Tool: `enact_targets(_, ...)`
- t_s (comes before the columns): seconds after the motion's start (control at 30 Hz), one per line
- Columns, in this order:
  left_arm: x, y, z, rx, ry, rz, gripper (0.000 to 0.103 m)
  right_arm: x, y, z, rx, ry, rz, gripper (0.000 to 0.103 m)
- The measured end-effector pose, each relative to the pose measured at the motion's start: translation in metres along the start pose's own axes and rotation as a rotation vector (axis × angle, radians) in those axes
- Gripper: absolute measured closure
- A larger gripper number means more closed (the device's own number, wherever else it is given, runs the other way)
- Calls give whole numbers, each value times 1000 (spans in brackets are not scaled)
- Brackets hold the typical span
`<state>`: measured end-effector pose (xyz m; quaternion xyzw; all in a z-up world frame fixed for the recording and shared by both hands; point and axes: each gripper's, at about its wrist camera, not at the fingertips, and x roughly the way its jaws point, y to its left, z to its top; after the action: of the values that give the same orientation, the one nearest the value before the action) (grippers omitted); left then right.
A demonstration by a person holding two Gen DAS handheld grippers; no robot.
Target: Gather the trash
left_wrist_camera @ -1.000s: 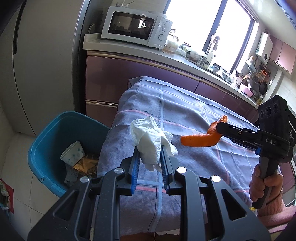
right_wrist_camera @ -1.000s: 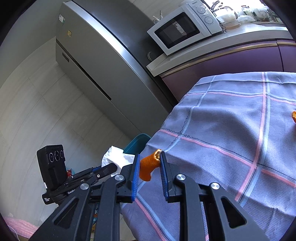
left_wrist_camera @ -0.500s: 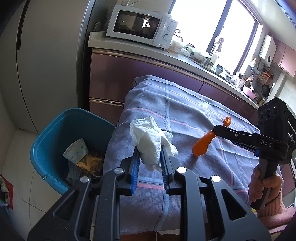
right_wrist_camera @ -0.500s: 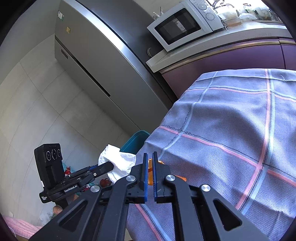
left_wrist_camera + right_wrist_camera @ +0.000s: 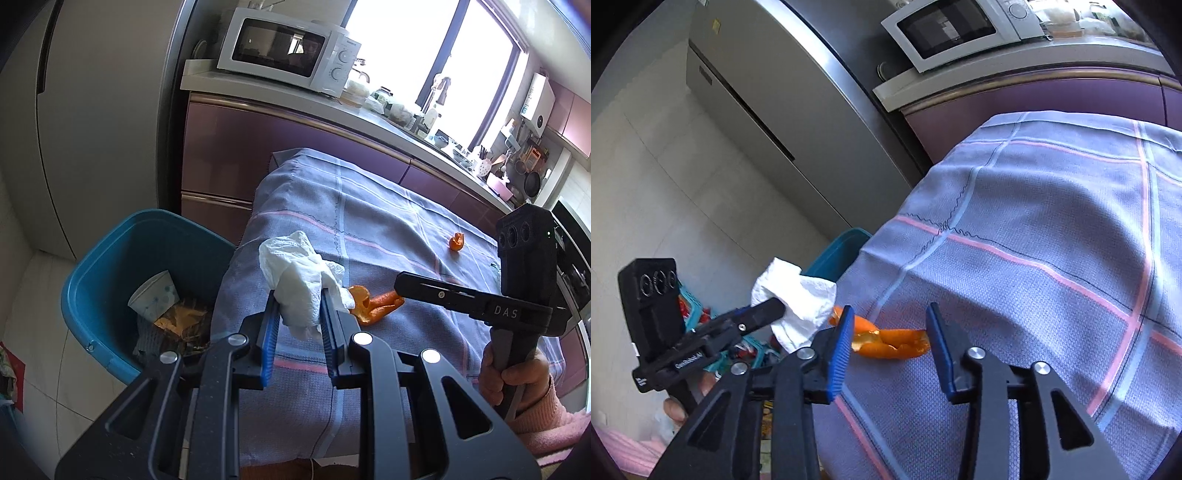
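Peel [image 5: 892, 341] flat on tablecloth [image 5: 1034, 295], long axis spanning just-opened right jaws; left jaws clamp tissue [image 5: 299, 284].

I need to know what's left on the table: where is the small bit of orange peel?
In the left wrist view, the small orange peel piece lies alone on the checked tablecloth toward the right, farther back than the large orange peel near the right gripper.

Right hand-held gripper [image 5: 890, 328]: jaws just opened, orange peel [image 5: 892, 341] lying between them on the checked cloth [image 5: 1034, 240], pads clear of it. Left hand-held gripper [image 5: 775, 306]: clamped on white tissue [image 5: 798, 295]. Blue bin [image 5: 836, 256] beside the surface. Behind: fridge [image 5: 783, 110], microwave [image 5: 945, 29].
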<state>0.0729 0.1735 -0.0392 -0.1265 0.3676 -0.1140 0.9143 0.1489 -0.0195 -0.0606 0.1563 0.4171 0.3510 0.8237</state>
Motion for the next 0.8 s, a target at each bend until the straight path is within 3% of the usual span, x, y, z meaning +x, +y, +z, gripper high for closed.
enact_targets(0.07, -1, 1, 0, -3, -1, 1, 81, 3, -3, -1, 23, 13, -23, 49)
enact_targets(0.3, 1, 3, -2, -15, 2, -4, 81, 9, -8, -5, 55, 31, -5, 50)
enact_targets(0.4, 1, 4, -1, -15, 3, -3, 81, 14, -6, -3, 52, 37, -15, 62)
enact_targets(0.47, 2, 5, -1, -17, 5, -1, 81, 18, -4, -3, 42, 48, -25, 80)
enact_targets(0.63, 3, 8, -2, -30, 0, -2, 81, 18, 1, -3, 23, 44, -18, 89)
enact_targets(0.8, -1, 8, -3, -28, -12, 4, 81, 13, 1, -3, 41, 26, 5, 91)
